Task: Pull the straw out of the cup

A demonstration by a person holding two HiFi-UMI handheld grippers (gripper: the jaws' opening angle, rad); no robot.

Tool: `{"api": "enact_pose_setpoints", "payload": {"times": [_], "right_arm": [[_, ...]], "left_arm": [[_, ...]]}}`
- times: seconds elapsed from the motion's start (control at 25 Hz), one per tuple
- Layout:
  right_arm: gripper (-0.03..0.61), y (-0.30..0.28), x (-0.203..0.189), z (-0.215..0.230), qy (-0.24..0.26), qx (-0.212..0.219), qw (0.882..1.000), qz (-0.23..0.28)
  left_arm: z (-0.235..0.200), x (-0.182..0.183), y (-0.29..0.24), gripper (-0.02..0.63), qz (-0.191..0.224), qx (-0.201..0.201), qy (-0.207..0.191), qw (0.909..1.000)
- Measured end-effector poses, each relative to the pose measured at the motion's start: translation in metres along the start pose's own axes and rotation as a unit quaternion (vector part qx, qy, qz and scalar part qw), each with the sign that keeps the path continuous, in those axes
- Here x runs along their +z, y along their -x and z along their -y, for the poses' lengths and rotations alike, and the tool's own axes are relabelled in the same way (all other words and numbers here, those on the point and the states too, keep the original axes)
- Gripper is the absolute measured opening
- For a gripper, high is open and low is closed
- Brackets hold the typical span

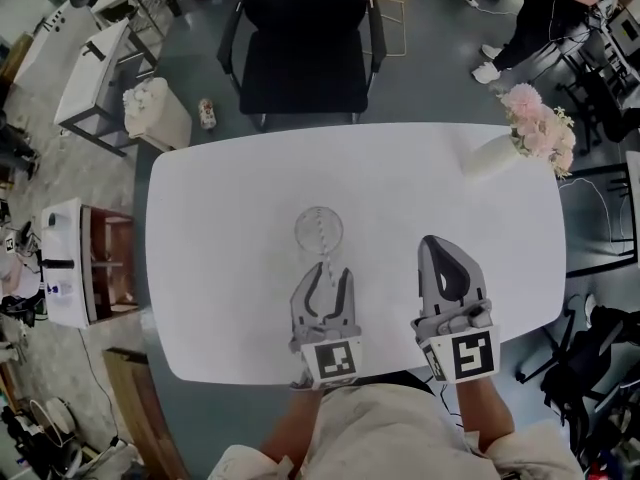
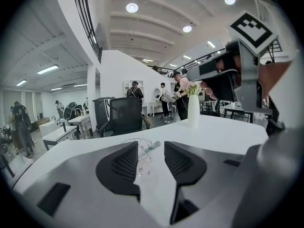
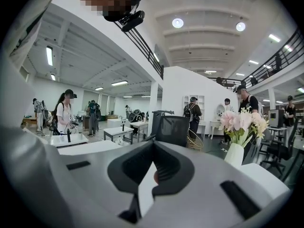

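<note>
A clear cup point(image 1: 299, 226) stands upright near the middle of a white table point(image 1: 220, 278). A straw point(image 2: 153, 147) is inside it, leaning so its top end rests over the rim on the side nearest the person. From above the straw is only a faint pale streak through the glass. No view shows whether the cup holds any liquid.

The left gripper point(image 1: 329, 271) is just in front of the cup, pointing at it. Its jaws are spread wide with nothing pressed between them. In the left gripper view, the straw's top end and the cup's rim show in the gap beyond the jaw tips, not touching them.

The right gripper point(image 1: 435, 243) hovers to the right, apart from the cup, with its jaw tips closed together on nothing.

At the table's far right corner, a white vase point(image 1: 490, 156) holds pink flowers point(image 1: 538, 126). A black chair point(image 1: 300, 58) stands at the far edge. The person's arms are cut off at the bottom of the head view.
</note>
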State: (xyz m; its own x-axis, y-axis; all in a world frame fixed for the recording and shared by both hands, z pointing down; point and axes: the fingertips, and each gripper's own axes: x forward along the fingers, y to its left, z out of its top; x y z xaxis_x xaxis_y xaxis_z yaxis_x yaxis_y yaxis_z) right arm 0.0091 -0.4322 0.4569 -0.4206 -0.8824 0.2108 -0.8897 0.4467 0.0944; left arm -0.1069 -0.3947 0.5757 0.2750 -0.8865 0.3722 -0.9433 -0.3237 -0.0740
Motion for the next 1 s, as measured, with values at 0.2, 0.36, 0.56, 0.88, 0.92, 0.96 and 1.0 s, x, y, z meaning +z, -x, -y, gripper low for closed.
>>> {"api": "enact_pose_setpoints", "payload": {"times": [0.2, 0.36, 0.56, 0.88, 0.92, 0.96, 1.0], "right_arm": [[0.000, -0.003, -0.002, 0.001, 0.001, -0.001, 1.000, -0.005], [0.000, -0.003, 0.000, 0.000, 0.002, -0.003, 1.000, -0.002], [0.000, -0.002, 0.001, -0.002, 0.003, -0.001, 1.000, -0.003], [0.000, 0.001, 0.001, -0.002, 0.004, -0.003, 1.000, -0.003], [0.000, 0.001, 0.001, -0.002, 0.004, -0.003, 1.000, -0.002], [0.000, 0.001, 0.002, -0.002, 0.004, -0.003, 1.000, -0.001], [0.000, 0.002, 0.002, -0.002, 0.004, -0.002, 1.000, 0.000]], "left_arm": [[-0.005, -0.010, -0.008, 0.158, -0.023, 0.005, 0.020, 0.9995], [-0.007, -0.012, -0.009, 0.121, -0.030, 0.001, 0.017, 0.9994], [-0.007, -0.011, -0.010, 0.103, -0.028, 0.002, 0.016, 0.9995], [-0.009, -0.011, -0.008, 0.059, -0.028, 0.005, 0.018, 0.9994], [-0.009, -0.011, -0.008, 0.054, -0.028, 0.007, 0.019, 0.9994], [-0.010, -0.010, -0.008, 0.054, -0.028, 0.008, 0.020, 0.9994], [-0.010, -0.010, -0.009, 0.054, -0.028, 0.009, 0.021, 0.9993]]}}
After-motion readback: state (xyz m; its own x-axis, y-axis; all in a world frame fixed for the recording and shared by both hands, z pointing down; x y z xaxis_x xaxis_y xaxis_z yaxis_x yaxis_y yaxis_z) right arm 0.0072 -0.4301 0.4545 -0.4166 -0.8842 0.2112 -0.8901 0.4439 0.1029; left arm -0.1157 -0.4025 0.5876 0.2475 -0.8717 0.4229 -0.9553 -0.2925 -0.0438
